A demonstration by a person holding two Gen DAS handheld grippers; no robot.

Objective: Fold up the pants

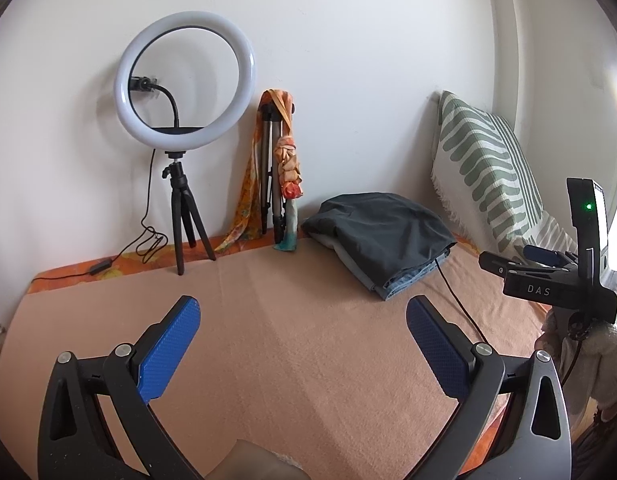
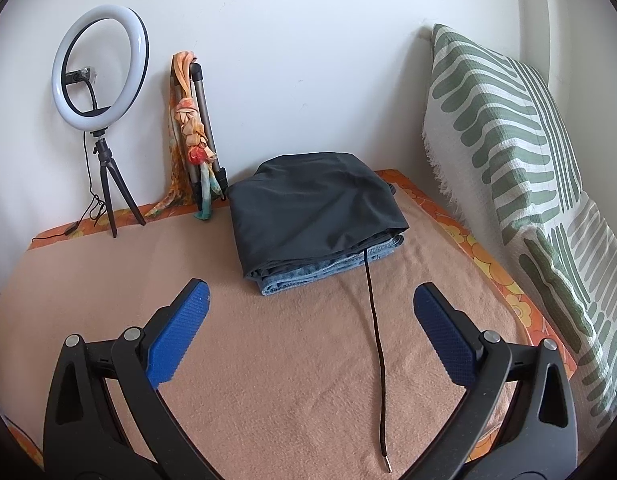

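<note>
A folded stack of clothes lies at the far side of the peach blanket: dark grey pants [image 1: 382,228] [image 2: 314,208] on top of folded blue jeans [image 1: 408,278] [image 2: 308,274]. A black drawstring [image 2: 374,320] trails from the stack toward me. My left gripper [image 1: 304,344] hovers open over bare blanket, well short and left of the stack. In its own view my right gripper [image 2: 310,332] is open too, just in front of the stack, the drawstring running between its fingers. The right gripper's body [image 1: 548,280] shows at the right edge of the left wrist view.
A lit ring light on a small tripod [image 1: 184,80] [image 2: 100,64] stands at the back left with its cable. A folded tripod draped with an orange scarf [image 1: 280,160] [image 2: 192,128] leans on the wall. Green-striped pillows [image 1: 488,168] [image 2: 520,140] line the right side.
</note>
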